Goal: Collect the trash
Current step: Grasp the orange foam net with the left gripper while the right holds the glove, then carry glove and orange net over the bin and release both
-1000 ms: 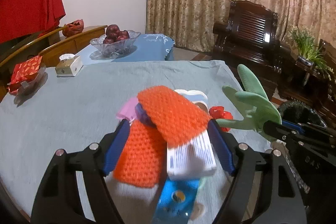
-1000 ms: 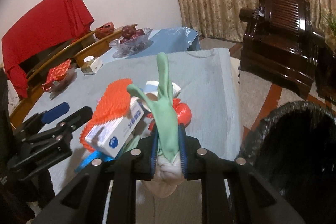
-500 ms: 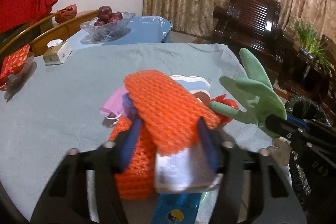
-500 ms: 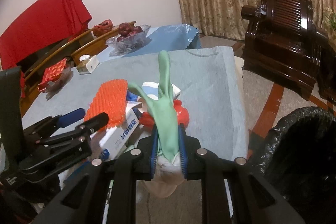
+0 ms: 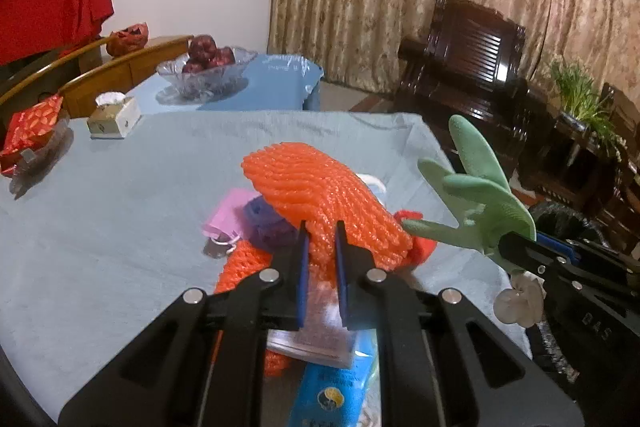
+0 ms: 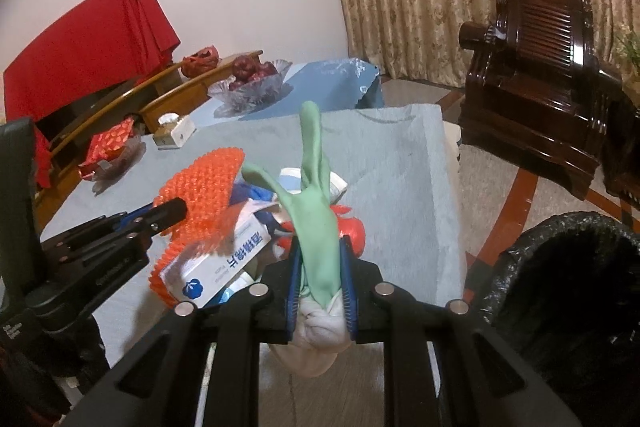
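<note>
On the near edge of the bench (image 5: 120, 195), which is covered with a grey-blue cloth, a small heap of trash lies right in front of both tools. The left tool (image 5: 321, 233) is closing its jaws on the orange foam net (image 5: 320, 195), whose near end is pinched between the blue pads while its far end arches up over the heap. Under the net sit a white box with blue print (image 6: 224, 263), a second orange net (image 5: 240, 267), a pink scrap (image 5: 228, 215), a purple piece (image 5: 266, 221) and a blue packet (image 5: 332, 387) at the very near edge. The right tool (image 6: 320, 263) is narrowly closed on the cuff of a green rubber glove (image 6: 316, 215), which stands upright from its jaws with the fingers pointing to the far side; a white bunched lining hangs below the pads. A red scrap (image 6: 352, 231) lies just beyond the glove. To the right of the bench, on the floor, stands a bin lined with a black bag (image 6: 560, 287). Far on the left are a tissue box (image 5: 114, 117), a red packet (image 5: 32, 123) and a glass bowl of red fruit (image 5: 204, 71).
</note>
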### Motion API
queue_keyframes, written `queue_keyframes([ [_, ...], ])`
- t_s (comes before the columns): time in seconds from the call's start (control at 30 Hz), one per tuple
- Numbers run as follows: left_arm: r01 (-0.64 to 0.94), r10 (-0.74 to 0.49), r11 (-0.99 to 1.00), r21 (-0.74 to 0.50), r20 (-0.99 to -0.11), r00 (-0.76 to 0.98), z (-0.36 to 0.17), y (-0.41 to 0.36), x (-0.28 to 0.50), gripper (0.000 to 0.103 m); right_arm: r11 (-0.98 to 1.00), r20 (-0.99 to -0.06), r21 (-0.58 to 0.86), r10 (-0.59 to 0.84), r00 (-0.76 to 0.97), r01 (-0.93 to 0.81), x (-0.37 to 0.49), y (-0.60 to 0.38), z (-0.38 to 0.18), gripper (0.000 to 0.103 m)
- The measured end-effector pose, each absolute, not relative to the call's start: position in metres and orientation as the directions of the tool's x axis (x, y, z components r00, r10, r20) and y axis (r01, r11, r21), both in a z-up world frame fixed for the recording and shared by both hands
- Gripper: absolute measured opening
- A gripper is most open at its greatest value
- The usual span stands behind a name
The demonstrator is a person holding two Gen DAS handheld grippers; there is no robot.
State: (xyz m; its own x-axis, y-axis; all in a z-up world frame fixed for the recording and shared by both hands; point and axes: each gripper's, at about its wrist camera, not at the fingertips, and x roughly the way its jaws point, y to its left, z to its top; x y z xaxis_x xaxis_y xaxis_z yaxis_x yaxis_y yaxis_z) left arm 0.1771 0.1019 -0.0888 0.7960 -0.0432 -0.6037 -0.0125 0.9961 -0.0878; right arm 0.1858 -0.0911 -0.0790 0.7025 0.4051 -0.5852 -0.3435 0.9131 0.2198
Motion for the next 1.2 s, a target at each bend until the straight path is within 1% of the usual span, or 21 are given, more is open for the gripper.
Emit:
queue_keyframes([
  [0.3,0.034,-0.080,0.995,-0.095,-0.541,0.837,-0.057,0.087,0.142,0.010,0.904,-0.520,0.257,0.428,0.739,-0.342,0.163,-0.109,-0.048,0.018],
  [0.63,0.115,-0.149,0.989,-0.099,-0.514,0.845,-0.043,0.054,0.119,0.010,0.913,-0.473,0.247,0.407,0.781,-0.325,0.133,-0.133,-0.025,0.018],
  [0.8,0.173,-0.194,0.981,-0.089,-0.511,0.837,-0.043,0.029,0.111,0.010,0.927,-0.466,0.241,0.369,0.804,-0.286,0.118,-0.153,-0.020,0.018],
  [0.93,0.227,-0.241,0.970,-0.092,-0.524,0.817,-0.047,0.006,0.109,0.010,0.943,-0.469,0.231,0.324,0.822,-0.240,0.107,-0.177,-0.020,0.018],
  [1.2,0.349,-0.334,0.934,-0.082,-0.550,0.765,-0.062,-0.049,0.113,0.010,0.969,-0.505,0.230,0.203,0.839,-0.096,0.090,-0.239,-0.034,0.018],
])
